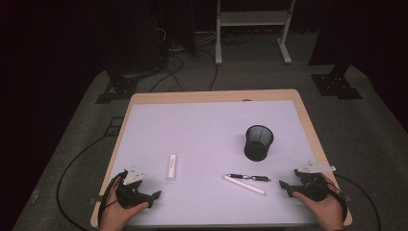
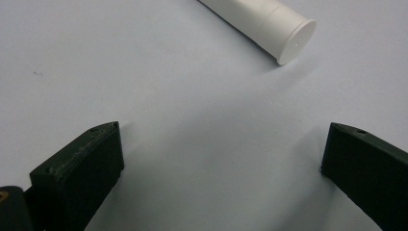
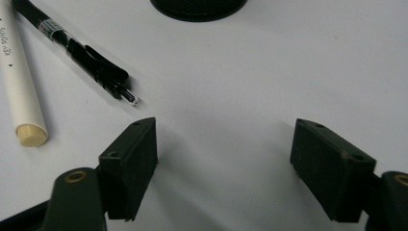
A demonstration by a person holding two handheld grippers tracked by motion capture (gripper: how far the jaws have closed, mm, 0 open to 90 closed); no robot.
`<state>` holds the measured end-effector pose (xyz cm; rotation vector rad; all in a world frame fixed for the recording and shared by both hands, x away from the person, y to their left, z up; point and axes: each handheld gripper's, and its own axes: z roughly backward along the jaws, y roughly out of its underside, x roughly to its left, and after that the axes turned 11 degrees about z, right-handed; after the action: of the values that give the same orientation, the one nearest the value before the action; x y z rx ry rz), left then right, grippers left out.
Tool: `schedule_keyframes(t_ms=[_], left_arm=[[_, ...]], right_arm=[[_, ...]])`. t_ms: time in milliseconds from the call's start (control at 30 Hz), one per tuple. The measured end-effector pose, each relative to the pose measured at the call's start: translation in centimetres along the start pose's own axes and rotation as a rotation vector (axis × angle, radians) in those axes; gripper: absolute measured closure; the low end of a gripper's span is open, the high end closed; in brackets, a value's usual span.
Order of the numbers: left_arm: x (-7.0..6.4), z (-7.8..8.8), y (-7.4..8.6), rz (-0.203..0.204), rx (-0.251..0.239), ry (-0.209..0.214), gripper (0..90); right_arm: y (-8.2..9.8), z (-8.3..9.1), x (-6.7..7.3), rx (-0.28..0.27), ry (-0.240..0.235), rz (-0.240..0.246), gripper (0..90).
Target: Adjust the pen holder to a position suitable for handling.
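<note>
On the smooth pale mat [image 1: 202,125], both tools, left [image 2: 221,159] and right [image 3: 223,159], gaping empty beside slim cylindrical pens [image 1: 244,185].

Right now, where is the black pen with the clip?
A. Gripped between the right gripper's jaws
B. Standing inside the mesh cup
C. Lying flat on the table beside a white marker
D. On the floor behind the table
C: the black pen lies flat on the table next to the white marker, in front of the mesh cup; the right gripper stands open with nothing in it.

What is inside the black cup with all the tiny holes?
From above, the black mesh cup looks dark and empty near its rim. Its own wall hides the bottom, so I cannot tell for sure. The pens lie outside on the table.
</note>
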<state>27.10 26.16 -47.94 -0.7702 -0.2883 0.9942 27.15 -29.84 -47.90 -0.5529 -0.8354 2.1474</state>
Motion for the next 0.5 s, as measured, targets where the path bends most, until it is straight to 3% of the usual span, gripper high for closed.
schedule_keyframes(t_ms=[500], left_arm=[[0.0, 0.0, 0.0, -0.001, 0.002, 0.000, 0.2]], right_arm=[[-2.0, 0.2, -0.6, -0.060, -0.012, -0.005, 27.2]])
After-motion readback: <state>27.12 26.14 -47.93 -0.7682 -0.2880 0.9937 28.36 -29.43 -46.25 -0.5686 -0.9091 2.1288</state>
